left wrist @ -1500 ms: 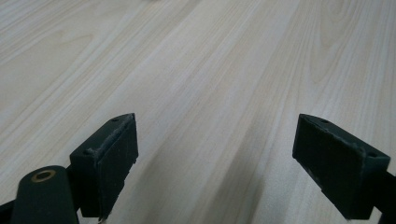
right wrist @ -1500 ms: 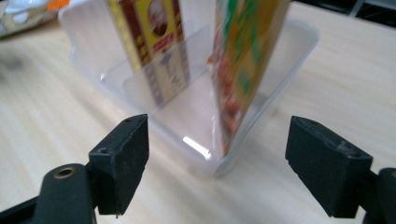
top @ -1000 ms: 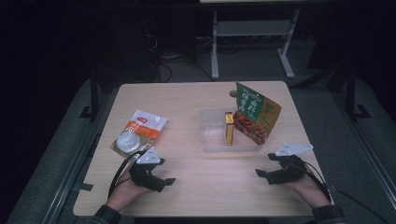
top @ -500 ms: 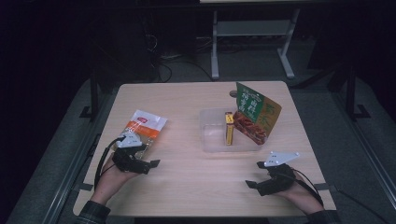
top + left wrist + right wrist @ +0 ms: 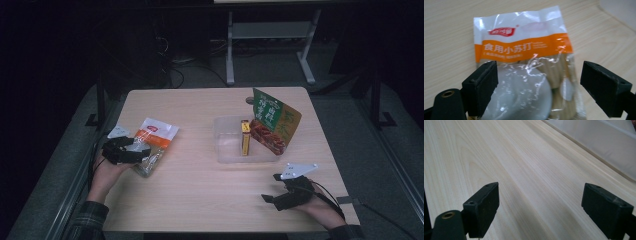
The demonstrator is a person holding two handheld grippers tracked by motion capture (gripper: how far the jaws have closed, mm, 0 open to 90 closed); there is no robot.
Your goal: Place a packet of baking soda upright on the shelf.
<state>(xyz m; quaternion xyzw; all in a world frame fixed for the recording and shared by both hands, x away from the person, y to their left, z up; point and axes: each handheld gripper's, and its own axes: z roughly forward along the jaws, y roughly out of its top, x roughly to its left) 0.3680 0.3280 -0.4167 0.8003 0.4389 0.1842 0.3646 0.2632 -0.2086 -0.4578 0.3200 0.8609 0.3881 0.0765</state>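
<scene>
L claw [image 5: 142,152] now over pouch [image 5: 156,137], apparently.

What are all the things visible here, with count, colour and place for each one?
Table: one, light wood, under everything.
Powder bag: one, clear with orange band and white contents, left side of table, between the open left jaws.
Tray: one, clear plastic, centre-right.
Box: one, yellow, upright in the tray.
Snack pouch: one, green and red, leaning at the tray's right end.
Left gripper: one, black, open, at the bag.
Right gripper: one, black, open, over bare table near the front right.
</scene>
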